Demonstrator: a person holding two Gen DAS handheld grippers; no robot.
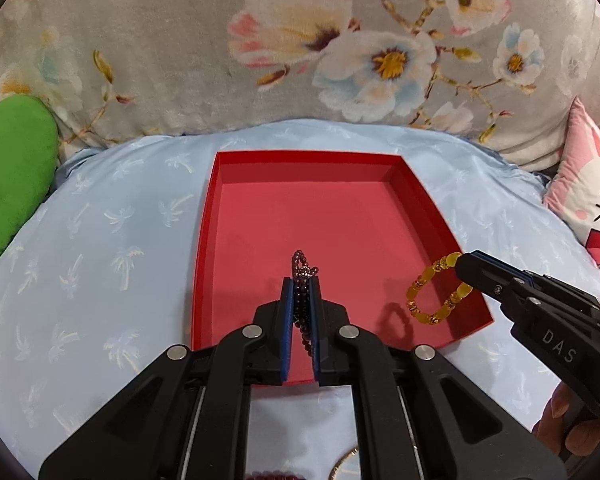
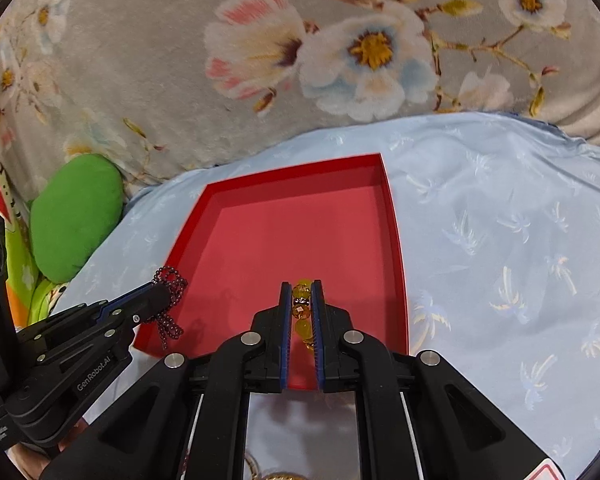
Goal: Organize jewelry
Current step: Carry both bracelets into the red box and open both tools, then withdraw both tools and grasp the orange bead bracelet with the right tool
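Holding a string of dark purple beads (image 1: 302,280) pinched between its blue-lined fingers, the left claw (image 1: 301,280) hangs over the near part of a shallow red tray (image 1: 208,216), its fingers closed down to a narrow gap around the strand; a loop of beads sticks out past the tips and another length droops between the fingers. Seen from the right wrist camera, the same dark beads (image 2: 170,304) dangle in loops from the left claw (image 2: 160,294) at the tray's (image 2: 396,240) near left corner. The right claw (image 2: 301,285) is likewise closed tight on a yellow bead bracelet (image 2: 302,312), gripping a few beads edge-on above the tray's near right part. From the left wrist camera that bracelet (image 1: 436,292) hangs as an open ring from the tip of the right claw (image 1: 462,258), over the tray's near right corner. The tray lies on a pale blue cloth (image 1: 100,240) printed with palm trees, with a flowered grey blanket (image 1: 180,40) behind it and a green cushion (image 1: 12,168) to the left.
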